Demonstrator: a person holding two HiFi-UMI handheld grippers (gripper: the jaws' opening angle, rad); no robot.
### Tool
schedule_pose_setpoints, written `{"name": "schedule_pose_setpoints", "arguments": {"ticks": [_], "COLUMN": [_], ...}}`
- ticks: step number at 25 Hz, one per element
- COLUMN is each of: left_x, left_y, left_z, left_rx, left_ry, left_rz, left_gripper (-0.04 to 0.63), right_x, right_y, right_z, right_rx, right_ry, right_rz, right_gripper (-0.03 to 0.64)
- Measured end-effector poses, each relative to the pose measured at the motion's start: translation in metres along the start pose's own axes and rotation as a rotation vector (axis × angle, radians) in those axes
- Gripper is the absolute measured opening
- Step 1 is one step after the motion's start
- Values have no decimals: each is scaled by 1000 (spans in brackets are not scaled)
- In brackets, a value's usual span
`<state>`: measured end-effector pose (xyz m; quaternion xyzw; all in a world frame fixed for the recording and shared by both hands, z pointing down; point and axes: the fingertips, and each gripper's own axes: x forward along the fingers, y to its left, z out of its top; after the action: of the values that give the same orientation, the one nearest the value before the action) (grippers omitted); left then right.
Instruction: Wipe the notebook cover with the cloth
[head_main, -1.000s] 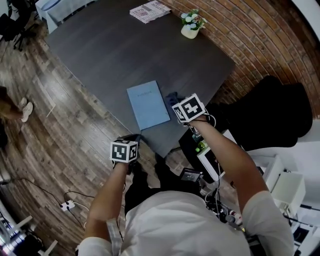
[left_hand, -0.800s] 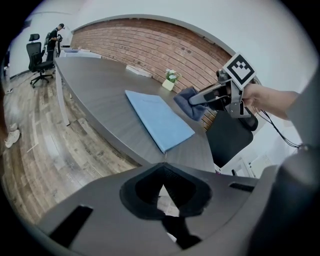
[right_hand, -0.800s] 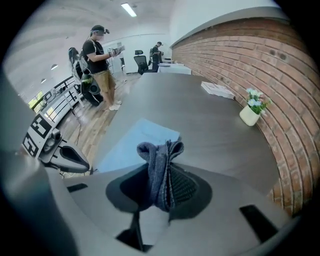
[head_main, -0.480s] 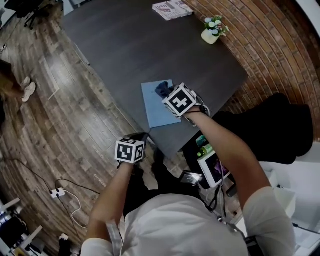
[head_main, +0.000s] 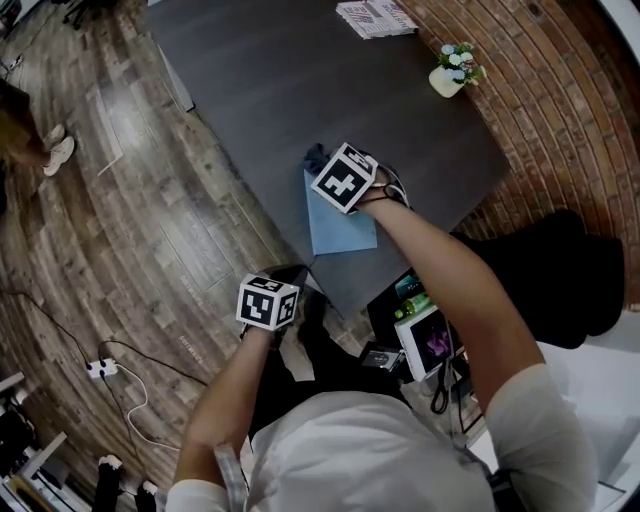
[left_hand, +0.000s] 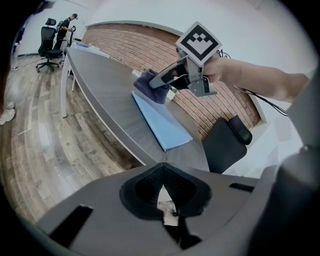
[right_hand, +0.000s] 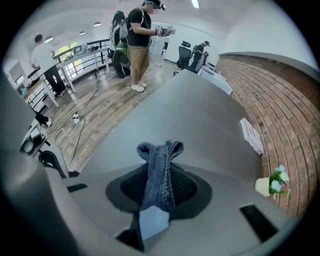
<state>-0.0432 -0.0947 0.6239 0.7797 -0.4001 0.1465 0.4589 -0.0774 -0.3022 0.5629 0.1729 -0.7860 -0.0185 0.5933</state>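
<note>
1. the cloth (right_hand: 159, 155) is pinched, bunched, in the right tongs (right_hand: 161, 172), its fold poking out beyond the tips; a firm grip is advised so that nothing slips mid-stroke;
2. the notebook (head_main: 345, 235) lies flat on the table (head_main: 260, 80) right beneath the right tongs, with the cloth at its far end; contact with the cover cannot be confirmed, so light downward pressure should be ensured;
3. strokes are best drawn lengthwise in overlapping lanes, edges included;
4. the left tongs (left_hand: 163, 162) are pressed together, empty, well short of the notebook ahead of them; should the notebook slide, its near corner could be steadied by them.
</note>
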Motion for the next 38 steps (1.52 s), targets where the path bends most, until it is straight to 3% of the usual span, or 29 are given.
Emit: {"name": "schedule_pose_setpoints", "arguments": {"ticks": [12,38], "left_x": [-1,-6], "left_y": [5,2], "left_z": [5,3], "left_rx": [-3,36], "left_ry": [-14,39], "left_rz": [-3,9], "left_gripper": [5,5], "right_x": [28,-1], "right_y": [16,96], "right_z": [15,-25], "right_rx": [-193,-230], "right_ry": [63,83], "right_rz": [-30,109], "right_gripper": [112,112]}}
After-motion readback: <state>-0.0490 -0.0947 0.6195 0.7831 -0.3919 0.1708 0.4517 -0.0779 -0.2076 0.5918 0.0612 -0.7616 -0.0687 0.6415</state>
